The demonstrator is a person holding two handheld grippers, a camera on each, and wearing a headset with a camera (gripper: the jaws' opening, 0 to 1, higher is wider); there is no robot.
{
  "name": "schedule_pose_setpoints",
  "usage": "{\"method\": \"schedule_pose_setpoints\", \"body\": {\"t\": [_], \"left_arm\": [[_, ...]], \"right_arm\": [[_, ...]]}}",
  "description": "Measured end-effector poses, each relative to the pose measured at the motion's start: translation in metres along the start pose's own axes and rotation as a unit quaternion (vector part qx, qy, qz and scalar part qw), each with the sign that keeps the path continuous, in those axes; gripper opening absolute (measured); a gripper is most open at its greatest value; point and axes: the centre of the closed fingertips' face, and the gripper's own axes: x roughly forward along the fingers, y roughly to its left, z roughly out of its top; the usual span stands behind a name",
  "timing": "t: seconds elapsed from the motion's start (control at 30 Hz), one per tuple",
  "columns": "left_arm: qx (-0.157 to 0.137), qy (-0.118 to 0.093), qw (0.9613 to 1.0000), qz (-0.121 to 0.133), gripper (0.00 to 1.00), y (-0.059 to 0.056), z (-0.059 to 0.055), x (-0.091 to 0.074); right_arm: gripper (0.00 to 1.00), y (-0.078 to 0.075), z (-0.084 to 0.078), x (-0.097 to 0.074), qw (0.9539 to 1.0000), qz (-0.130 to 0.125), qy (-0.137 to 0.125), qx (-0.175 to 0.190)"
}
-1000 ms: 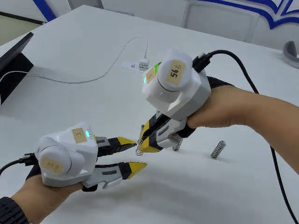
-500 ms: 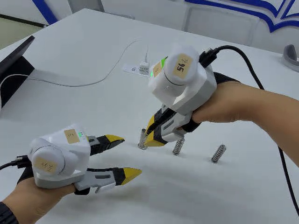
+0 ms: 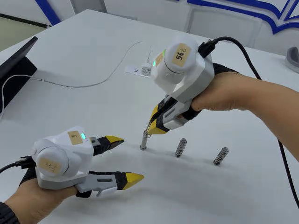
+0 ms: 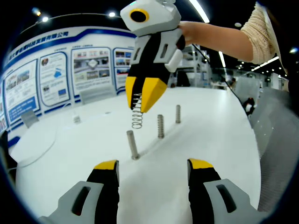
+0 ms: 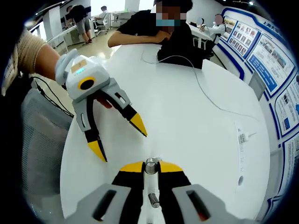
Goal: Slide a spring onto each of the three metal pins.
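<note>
Three upright metal pins stand in a row on the white table. The nearest pin (image 3: 144, 140) (image 4: 132, 144) is bare. The middle pin (image 3: 180, 147) (image 4: 160, 126) and the far pin (image 3: 220, 156) (image 4: 178, 113) each carry a spring. My right gripper (image 3: 152, 129) (image 4: 139, 103) (image 5: 150, 166) is shut on a spring (image 4: 137, 114) (image 5: 150, 165), which hangs just above the bare pin's top. My left gripper (image 3: 122, 157) (image 4: 152, 164) stands open low at the front left, a short way from the bare pin, with nothing between its fingers.
A white cable (image 3: 100, 77) and a small white label or plug (image 3: 138, 70) lie farther back on the table. A dark monitor edge (image 3: 16, 65) stands at the left. People sit at the table's far side in the right gripper view (image 5: 163, 32).
My right gripper has lifted from the table with the spring and now holds it over the bare pin. The left gripper has drawn back a little.
</note>
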Motion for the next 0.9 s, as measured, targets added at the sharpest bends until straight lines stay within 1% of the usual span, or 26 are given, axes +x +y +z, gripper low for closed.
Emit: {"method": "schedule_pose_setpoints", "body": {"t": [0.13,0.23,0.63,0.7,0.9], "left_arm": [[-0.001,0.001,1.0000,-0.002,0.60,0.000,-0.001,0.000],[-0.002,0.001,1.0000,-0.002,0.61,-0.001,0.000,0.001],[-0.002,0.000,1.0000,-0.002,0.59,0.000,-0.001,0.001],[-0.002,0.000,1.0000,-0.002,0.59,0.000,-0.001,0.001],[-0.002,0.000,1.0000,-0.003,0.59,0.000,-0.001,0.001]], "right_arm": [[0.12,-0.007,0.001,0.001,1.0000,0.001,-0.002,0.009],[0.12,-0.009,-0.001,0.005,0.9999,0.001,0.005,0.011],[0.12,-0.007,-0.002,0.018,0.9996,0.015,0.021,0.012],[0.12,-0.007,0.000,0.018,0.9995,0.018,0.019,0.015],[0.12,-0.008,0.000,0.017,0.9994,0.019,0.026,0.013]]}}
